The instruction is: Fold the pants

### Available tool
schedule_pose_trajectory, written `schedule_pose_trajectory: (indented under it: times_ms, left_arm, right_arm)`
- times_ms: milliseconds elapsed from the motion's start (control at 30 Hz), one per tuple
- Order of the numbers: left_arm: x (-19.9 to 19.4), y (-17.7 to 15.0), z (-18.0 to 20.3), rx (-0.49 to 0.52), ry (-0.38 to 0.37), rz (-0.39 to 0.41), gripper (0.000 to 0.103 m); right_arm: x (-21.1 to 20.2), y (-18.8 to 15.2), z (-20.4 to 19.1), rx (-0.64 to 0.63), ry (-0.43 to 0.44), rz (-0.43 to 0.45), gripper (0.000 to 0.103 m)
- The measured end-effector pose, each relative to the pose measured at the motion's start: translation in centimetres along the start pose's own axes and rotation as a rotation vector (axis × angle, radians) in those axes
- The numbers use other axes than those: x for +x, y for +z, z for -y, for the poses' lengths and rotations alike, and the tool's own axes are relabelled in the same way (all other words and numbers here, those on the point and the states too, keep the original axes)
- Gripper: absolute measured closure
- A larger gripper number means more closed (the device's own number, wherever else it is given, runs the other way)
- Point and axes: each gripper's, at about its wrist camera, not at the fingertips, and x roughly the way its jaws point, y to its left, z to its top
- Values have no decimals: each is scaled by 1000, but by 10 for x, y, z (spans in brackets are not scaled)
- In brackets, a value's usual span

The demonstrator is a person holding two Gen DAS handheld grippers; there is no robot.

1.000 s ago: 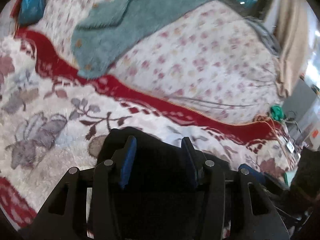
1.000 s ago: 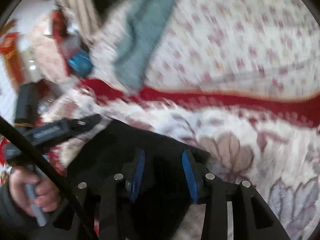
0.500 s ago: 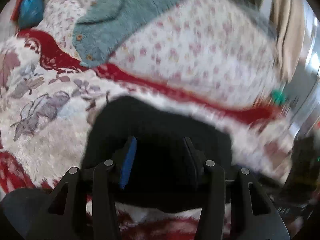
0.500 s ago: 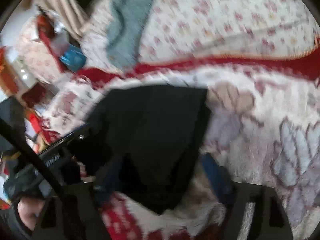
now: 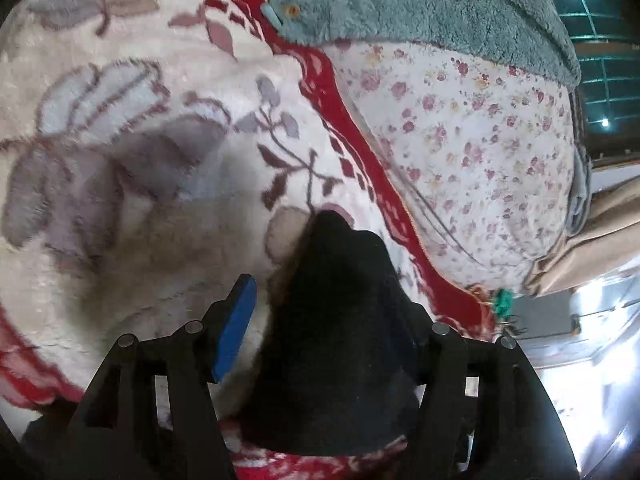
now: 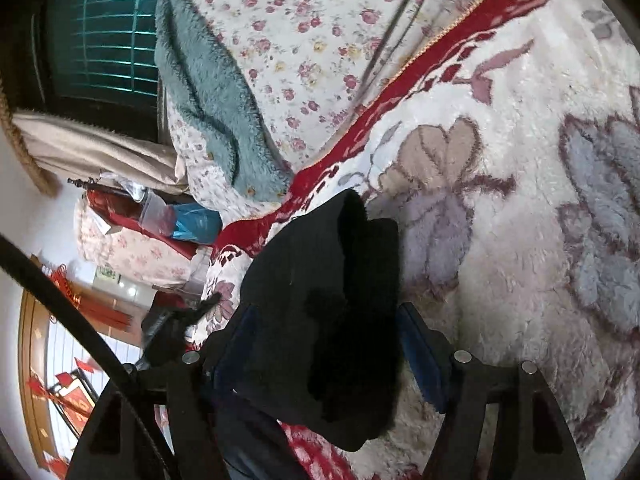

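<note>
The black pants [image 5: 340, 340] lie as a folded bundle on the plush flowered blanket [image 5: 120, 160]. My left gripper [image 5: 324, 292] straddles the bundle and its jaws are opening. Its blue left pad [image 5: 236, 324] stands clear of the cloth, while the right finger is hidden behind the pants. In the right wrist view the pants [image 6: 320, 280] sit between the wide-spread fingers of my right gripper [image 6: 324, 312], which is open. Its right pad [image 6: 420, 356] is off the cloth.
A teal fleece garment [image 5: 400, 8] lies on a floral quilt [image 5: 460, 140] beyond the blanket's red border [image 5: 360, 152]. A beige curtain [image 5: 600, 248] hangs at the right. In the right view, clutter [image 6: 180, 220] lies off the bed's left end and a black cable [image 6: 60, 292] crosses the lower left.
Both grippers have rolled and come down with the pants, which now rest on the blanket. Both pairs of jaws have widened and let go of the cloth.
</note>
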Motion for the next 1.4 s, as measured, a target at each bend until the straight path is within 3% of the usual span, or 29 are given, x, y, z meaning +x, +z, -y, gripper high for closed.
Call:
schedule_pose_trajectory:
  times_ms: [167, 267, 433, 500, 633, 667, 767, 833, 867, 933, 967, 1067, 1233, 1400]
  left_arm:
    - [21, -3, 4, 3, -51, -153, 33]
    - [20, -4, 6, 10, -48, -152, 32]
    - [27, -2, 3, -5, -63, -174, 29]
    - [32, 0, 3, -12, -63, -194, 28]
    - [42, 7, -1, -35, -67, -230, 27]
    - [44, 8, -1, -40, -70, -234, 27]
    - [47, 10, 2, -26, -78, -245, 28]
    - [46, 8, 6, 8, -60, -239, 38]
    - [45, 8, 6, 15, -47, -234, 50]
    - [43, 7, 6, 23, -36, -231, 63]
    - [41, 6, 7, 30, -41, -227, 69]
    - [39, 4, 11, 61, -43, -214, 74]
    - [22, 3, 21, 135, -110, -131, 75]
    - [15, 12, 14, 101, -73, -57, 75]
  right_arm:
    - [-3, 3, 5, 34, -32, -17, 41]
    - [-7, 1, 8, 85, -29, -5, 40]
    - [2, 6, 1, 140, 38, -21, 12]
    - [9, 9, -3, 129, 29, -44, 7]
    - [24, 11, -16, 35, -6, -136, 6]
    - [24, 10, -18, 10, -8, -149, 8]
    - [25, 9, -12, -3, -43, -163, 33]
    - [23, 9, -6, -13, -57, -173, 59]
    - [22, 9, -4, -18, -58, -169, 62]
    - [20, 8, -6, -40, -51, -159, 70]
    - [20, 8, -10, -61, -53, -157, 70]
    - [21, 9, -16, -84, -35, -145, 73]
    - [25, 14, -16, -94, 3, -141, 74]
    - [53, 36, -21, -128, 5, -181, 74]
